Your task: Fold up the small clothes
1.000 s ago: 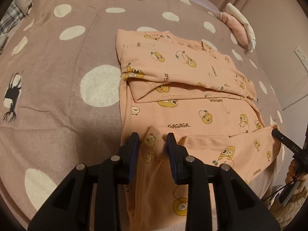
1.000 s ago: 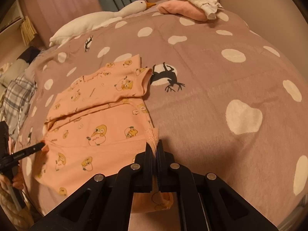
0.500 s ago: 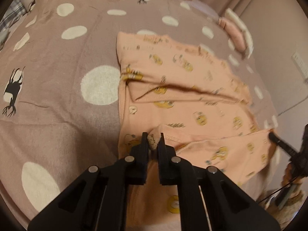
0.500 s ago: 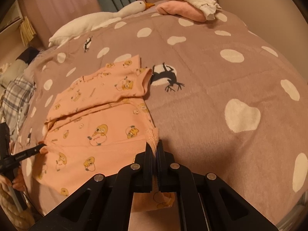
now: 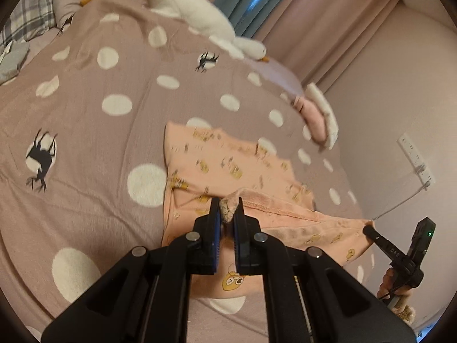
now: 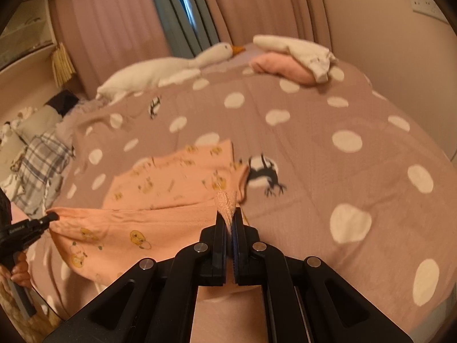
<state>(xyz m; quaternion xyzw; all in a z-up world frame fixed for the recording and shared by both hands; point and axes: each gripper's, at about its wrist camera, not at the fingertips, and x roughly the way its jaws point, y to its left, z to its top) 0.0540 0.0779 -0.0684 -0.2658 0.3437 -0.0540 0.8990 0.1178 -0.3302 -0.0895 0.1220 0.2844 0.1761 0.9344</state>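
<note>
Through my left wrist camera, my left gripper [image 5: 227,210] has clamped shut on a bunched fold of the peach garment [image 5: 228,165]; a second ago its jaws stood apart around that fold. The near hem now hangs lifted off the spotted blanket [image 5: 114,131], stretched across to my right gripper [image 5: 368,230] at the far corner. More of the room shows than before: one goose plush [image 5: 200,20], one curtain [image 5: 300,5].

Through my right wrist camera, my right gripper [image 6: 230,223] is clenched on the garment's other corner, as it was earlier, with that edge raised too. I count one garment, two grippers, and one folded stack of two pieces [image 6: 291,57] at the far edge of the blanket.
</note>
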